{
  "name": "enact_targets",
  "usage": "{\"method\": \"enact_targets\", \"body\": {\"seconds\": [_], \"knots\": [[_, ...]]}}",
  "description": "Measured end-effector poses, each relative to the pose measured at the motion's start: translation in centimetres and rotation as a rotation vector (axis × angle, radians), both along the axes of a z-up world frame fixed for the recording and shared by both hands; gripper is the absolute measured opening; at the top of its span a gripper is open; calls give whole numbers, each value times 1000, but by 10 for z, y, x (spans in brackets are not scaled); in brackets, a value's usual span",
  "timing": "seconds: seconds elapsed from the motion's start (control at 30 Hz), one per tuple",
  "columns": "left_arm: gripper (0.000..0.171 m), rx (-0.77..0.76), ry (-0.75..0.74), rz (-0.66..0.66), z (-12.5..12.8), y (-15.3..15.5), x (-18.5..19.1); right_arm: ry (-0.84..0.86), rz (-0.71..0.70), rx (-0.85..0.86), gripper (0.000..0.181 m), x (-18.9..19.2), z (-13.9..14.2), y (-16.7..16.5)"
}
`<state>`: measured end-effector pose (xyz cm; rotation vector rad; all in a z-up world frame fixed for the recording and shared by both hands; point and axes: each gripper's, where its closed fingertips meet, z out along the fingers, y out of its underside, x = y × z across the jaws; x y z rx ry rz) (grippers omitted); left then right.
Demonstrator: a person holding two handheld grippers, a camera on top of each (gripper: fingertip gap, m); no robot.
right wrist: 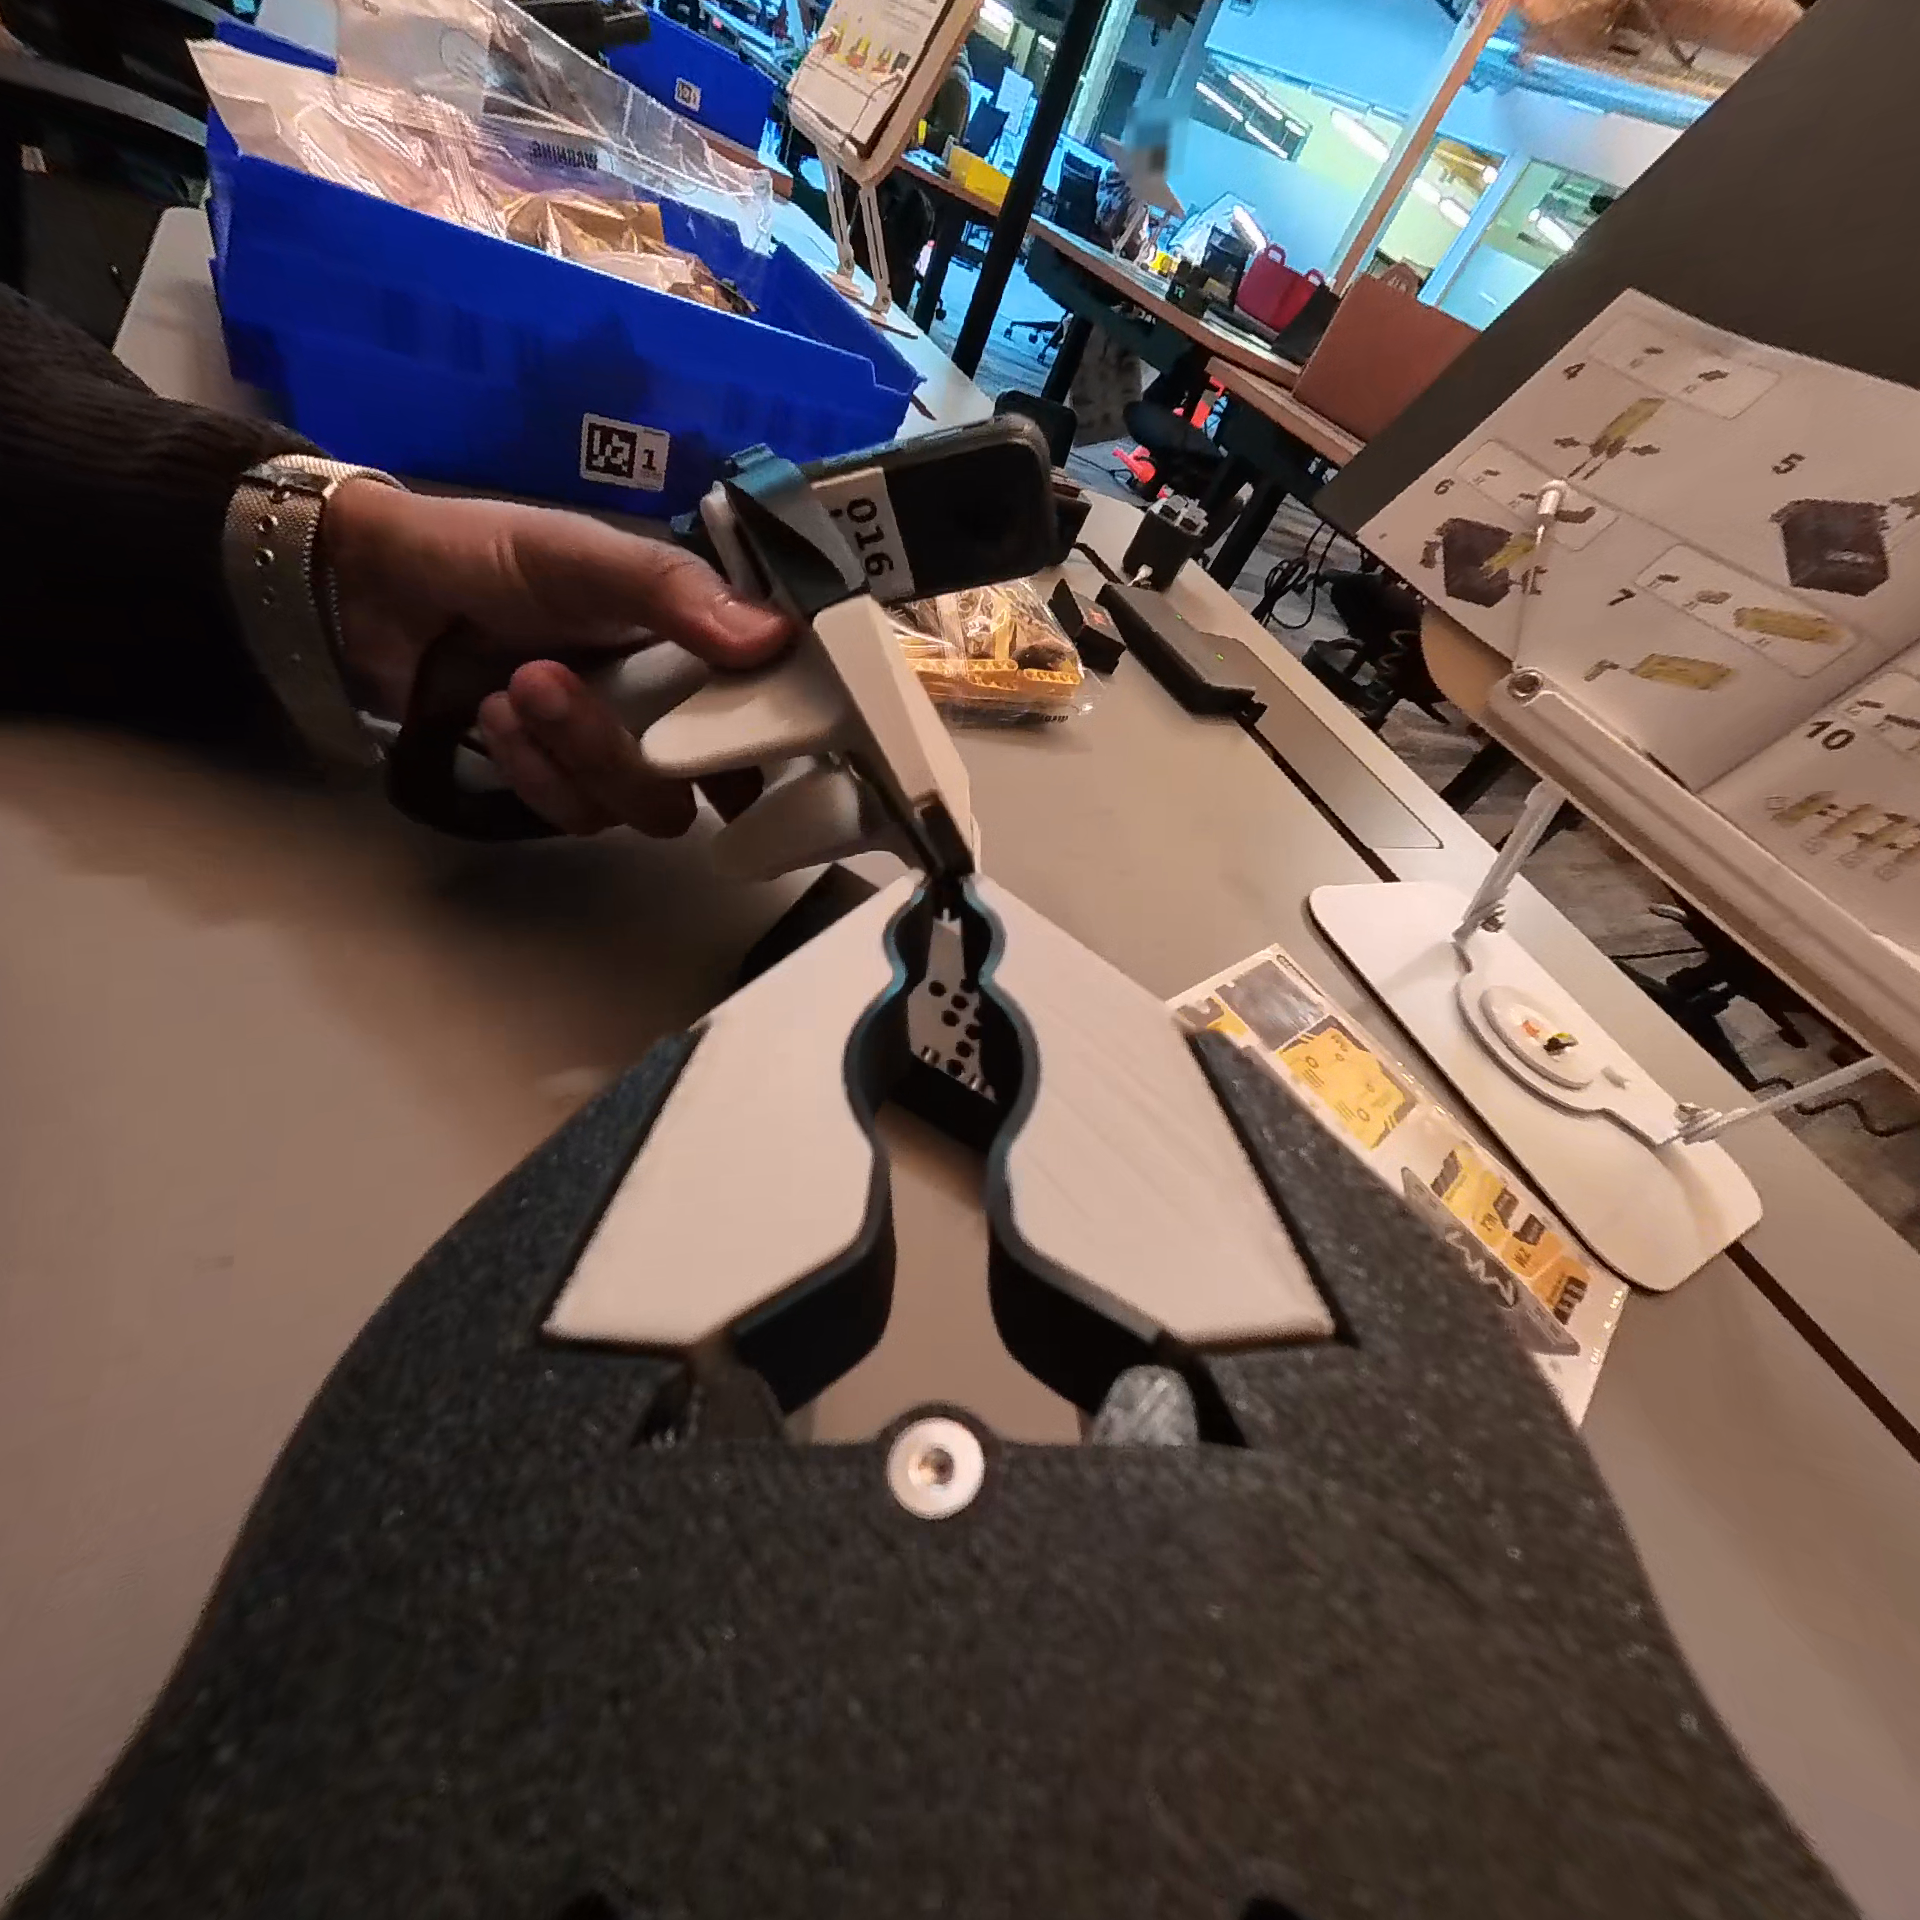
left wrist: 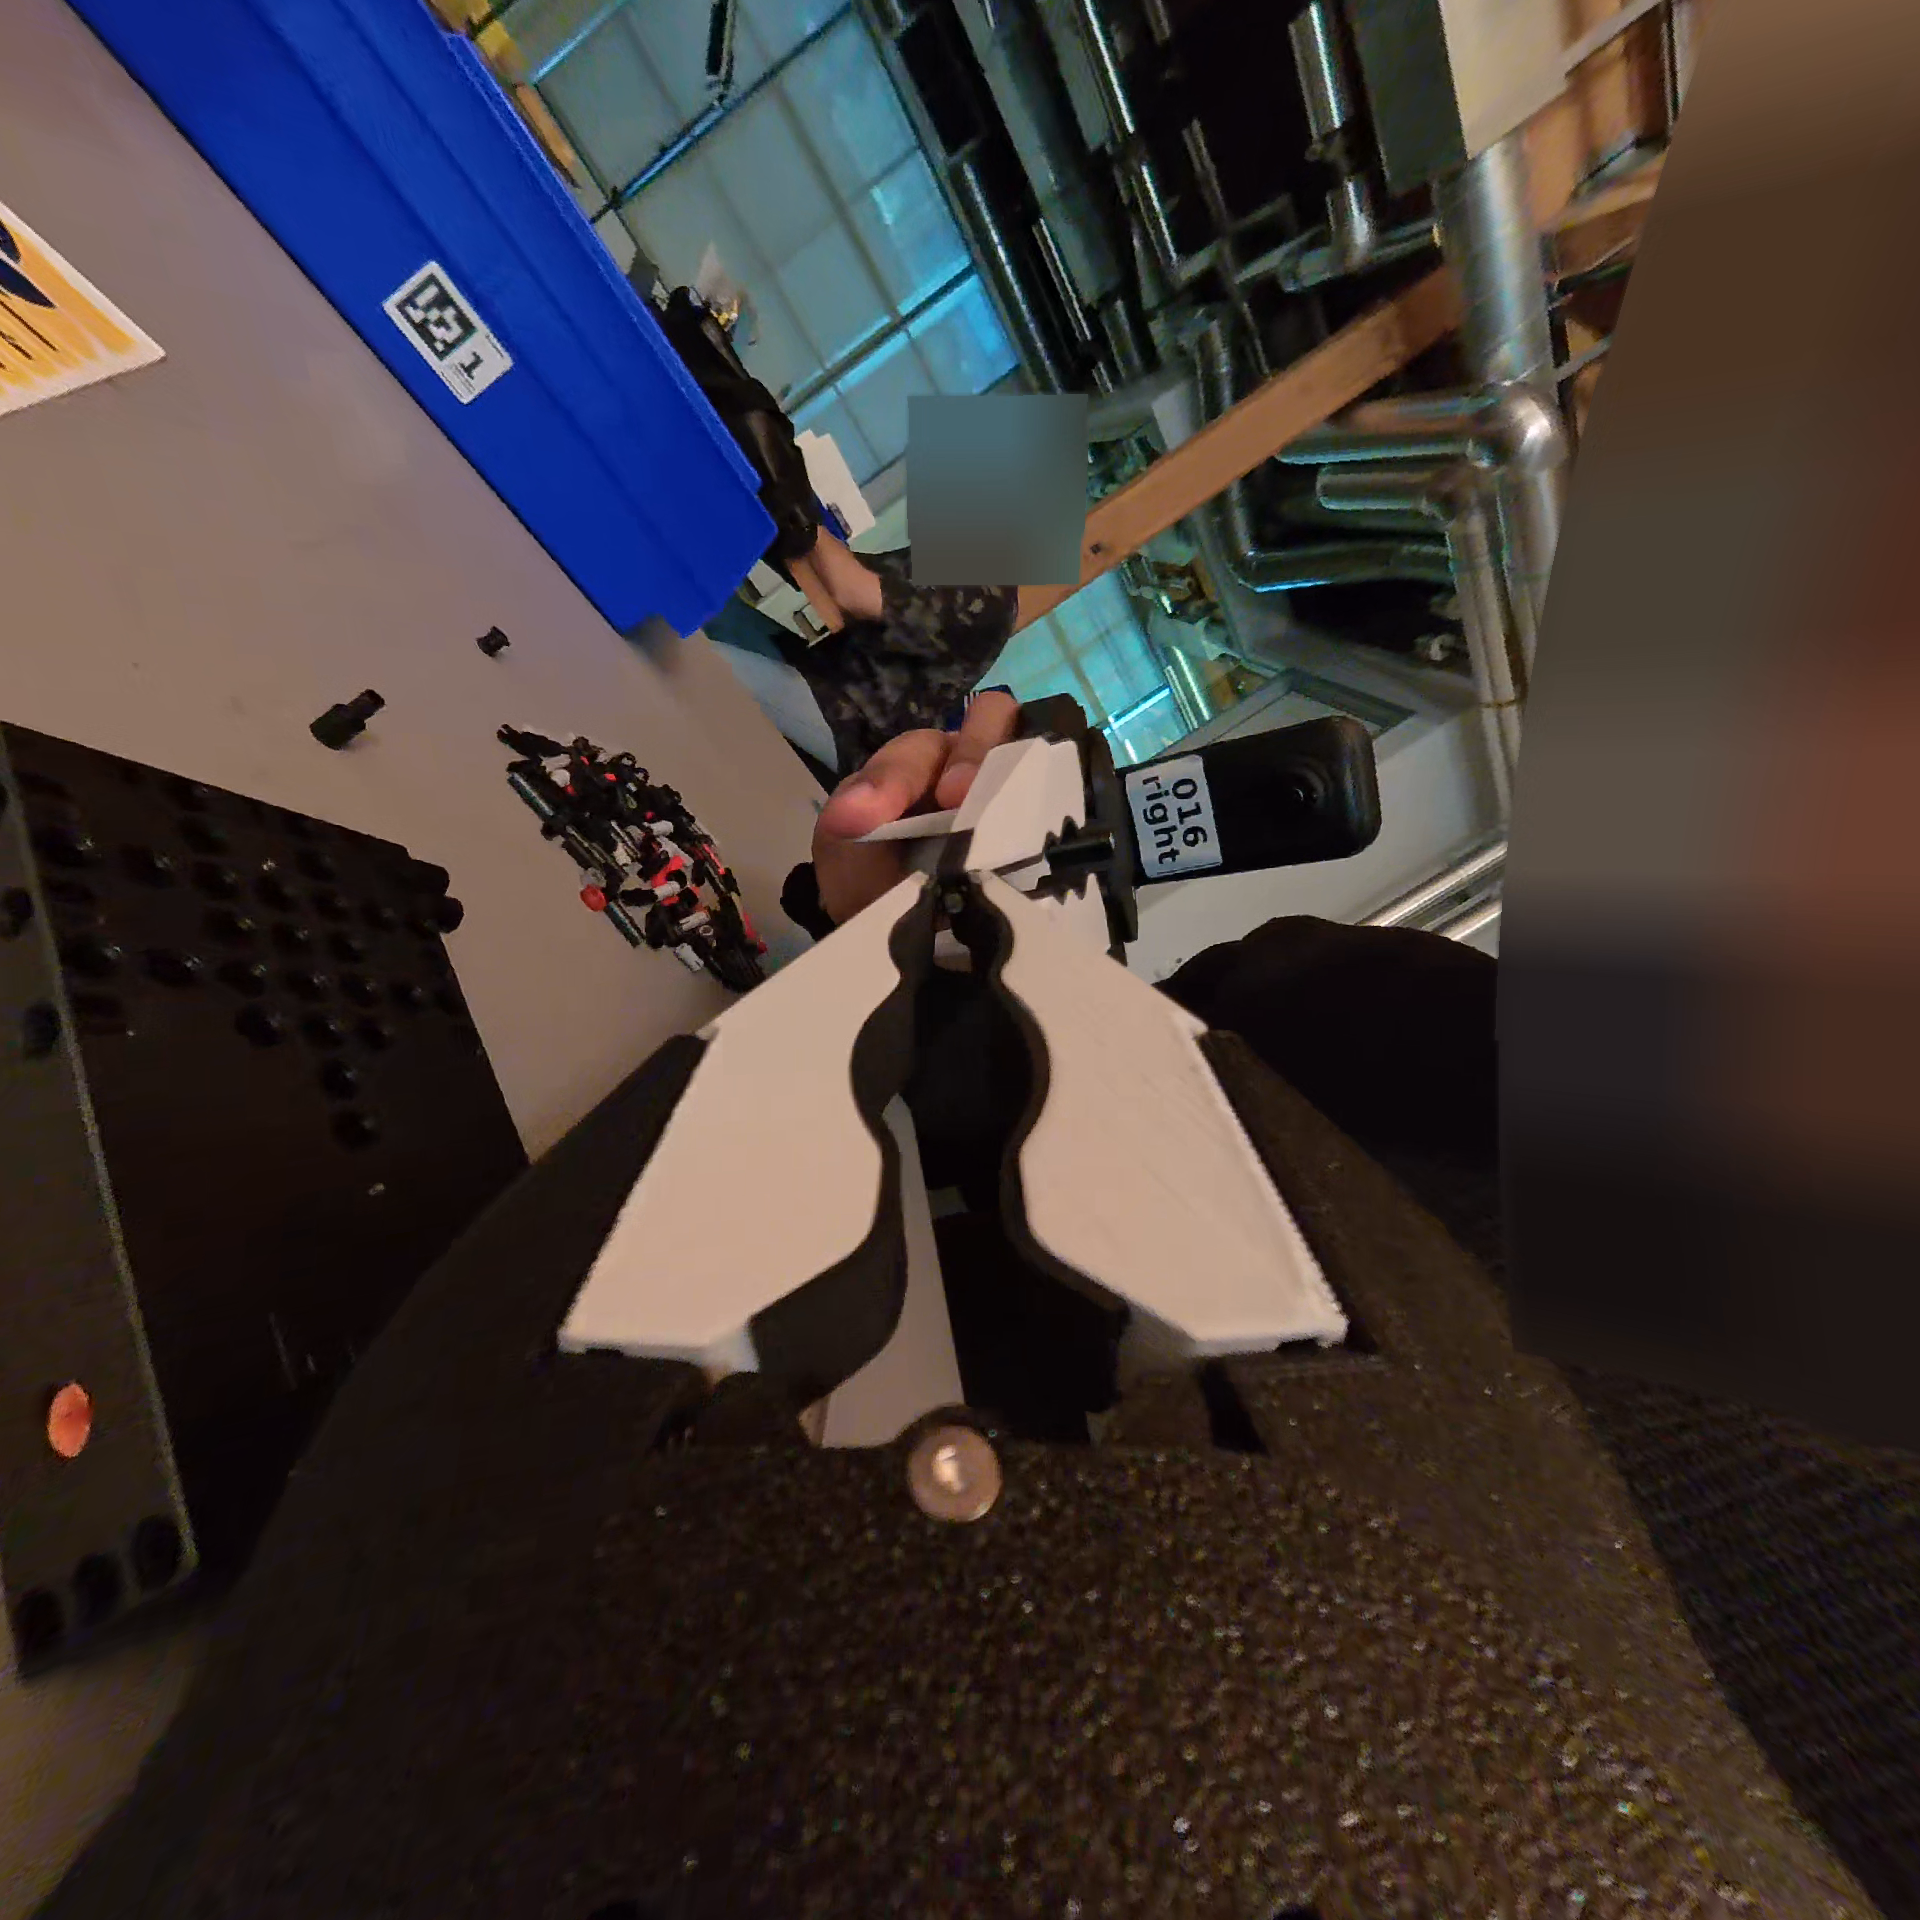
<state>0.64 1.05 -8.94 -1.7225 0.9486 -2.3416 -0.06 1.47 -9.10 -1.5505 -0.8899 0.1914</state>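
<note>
On the grey desk (right wrist: 208,987) the biggest thing is the blue bin (right wrist: 416,343). It stands at the far edge and holds clear plastic bags (right wrist: 499,156), heaped above its rim; we cannot tell what is in them. To the right, an instruction booklet (right wrist: 1621,520) leans open on a white stand (right wrist: 1507,1091), we think so that it can be read while both hands are busy. A black plate with many holes (left wrist: 229,1039) lies flat near the left tool (left wrist: 951,896). This tool is closed narrow, and so is the right tool (right wrist: 938,883). They meet tip to tip above the desk, as if to pass something. A small dark bit shows there, but we cannot tell if it is a part or a pad. A sticker sheet (right wrist: 1382,1122) lies beside the stand. A small bag (right wrist: 987,655) farther back holds yellow pieces. Tiny black and red pins (left wrist: 634,842) lie loose in one pile.
</note>
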Motion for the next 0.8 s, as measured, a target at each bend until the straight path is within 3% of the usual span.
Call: {"method": "enact_targets", "body": {"seconds": [0.47,0.6,0.8], "knots": [[3,-84,-41,-30,5,2,-5,74,-2,17,5,1,7,1],[2,-129,-66,-42,8,4,-7,69,2,4,22,-1,4,1],[2,-161,-71,-76,8,0,-7,79,-20,43,23,2,10,2]]}}
